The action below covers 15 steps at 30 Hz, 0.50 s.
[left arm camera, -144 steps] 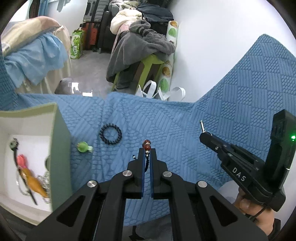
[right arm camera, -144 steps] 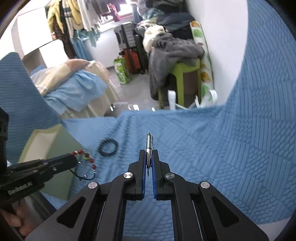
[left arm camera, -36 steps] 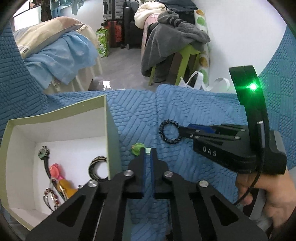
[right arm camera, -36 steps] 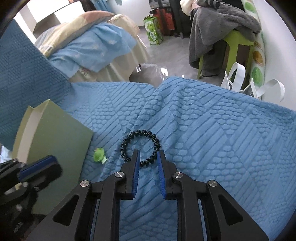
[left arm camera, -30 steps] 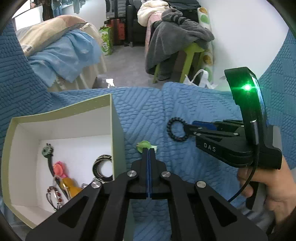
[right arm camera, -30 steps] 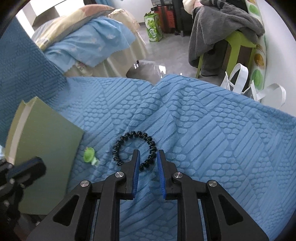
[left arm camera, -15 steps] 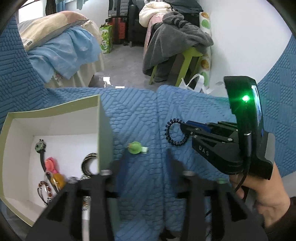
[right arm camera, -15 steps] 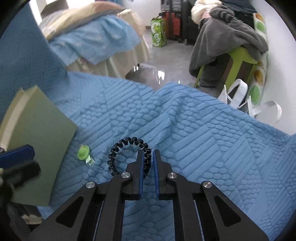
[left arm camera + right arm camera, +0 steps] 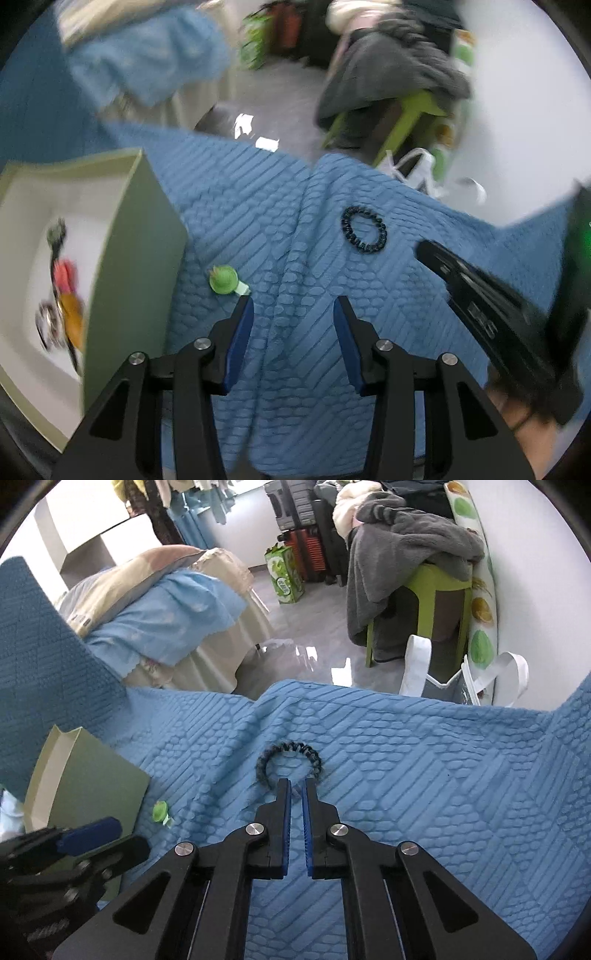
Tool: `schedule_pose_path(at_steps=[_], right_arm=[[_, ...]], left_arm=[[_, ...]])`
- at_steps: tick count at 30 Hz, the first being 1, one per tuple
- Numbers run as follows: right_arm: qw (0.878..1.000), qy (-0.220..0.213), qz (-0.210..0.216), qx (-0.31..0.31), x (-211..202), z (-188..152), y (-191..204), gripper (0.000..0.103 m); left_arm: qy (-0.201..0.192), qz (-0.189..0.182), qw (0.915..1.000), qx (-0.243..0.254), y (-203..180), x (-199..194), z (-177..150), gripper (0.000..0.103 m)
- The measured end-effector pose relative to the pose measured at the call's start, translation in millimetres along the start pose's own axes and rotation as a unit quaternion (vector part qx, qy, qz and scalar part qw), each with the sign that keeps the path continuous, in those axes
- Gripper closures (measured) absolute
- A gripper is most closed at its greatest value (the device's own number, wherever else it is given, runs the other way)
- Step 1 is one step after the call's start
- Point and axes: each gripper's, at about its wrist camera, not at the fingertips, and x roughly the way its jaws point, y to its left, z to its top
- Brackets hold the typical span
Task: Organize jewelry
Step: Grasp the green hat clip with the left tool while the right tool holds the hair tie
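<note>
Box contents in left view only

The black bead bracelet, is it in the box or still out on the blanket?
Out. The black bead bracelet lies on the blue blanket, apart from the green box. The right gripper sits shut at its near edge.

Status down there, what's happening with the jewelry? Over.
Left gripper open, empty. Right gripper shut; black bracelet looks loose on blanket. Green trinket near box. Nothing blocking.
</note>
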Motion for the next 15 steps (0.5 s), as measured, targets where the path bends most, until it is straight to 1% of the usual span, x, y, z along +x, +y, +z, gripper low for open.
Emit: schedule_pose_path(at_steps=[2, 6, 7, 8, 10, 12, 15], right_arm=[[1.000, 0.001, 0.003, 0.010, -0.4, 0.5, -5.5, 0.099], [1.000, -0.002, 0.009, 0.029, -4.5, 1.1, -18.5, 0.099], [0.999, -0.004, 0.011, 0.032, -6.9, 1.7, -21.2, 0.099], [0.999, -0.007, 0.013, 0.035, -8.4, 2.5, -23.1, 0.099], [0.999, -0.010, 0.021, 0.042, -10.7, 2.4, -28.2, 0.099], [0.998, -0.007, 0.032, 0.054, -9.9, 2.6, -33.0, 0.099], [0.997, -0.007, 0.038, 0.060, -9.4, 2.4, -36.2, 0.099]], left_arm=[[0.022, 0.003, 0.9986, -0.048, 4.0, 10.7, 5.9, 0.057], [0.051, 0.021, 0.9928, -0.106, 7.7, 27.1, 8.9, 0.059], [0.057, 0.026, 0.9911, -0.117, 8.6, 31.6, 9.7, 0.061], [0.059, 0.030, 0.9899, -0.125, 9.0, 34.4, 10.1, 0.063], [0.061, 0.045, 0.9856, -0.151, 12.9, 40.5, 9.9, 0.064], [0.060, 0.058, 0.9830, -0.164, 15.9, 44.3, 9.4, 0.065], [0.049, 0.087, 0.9782, -0.182, 21.7, 47.9, 6.2, 0.065]])
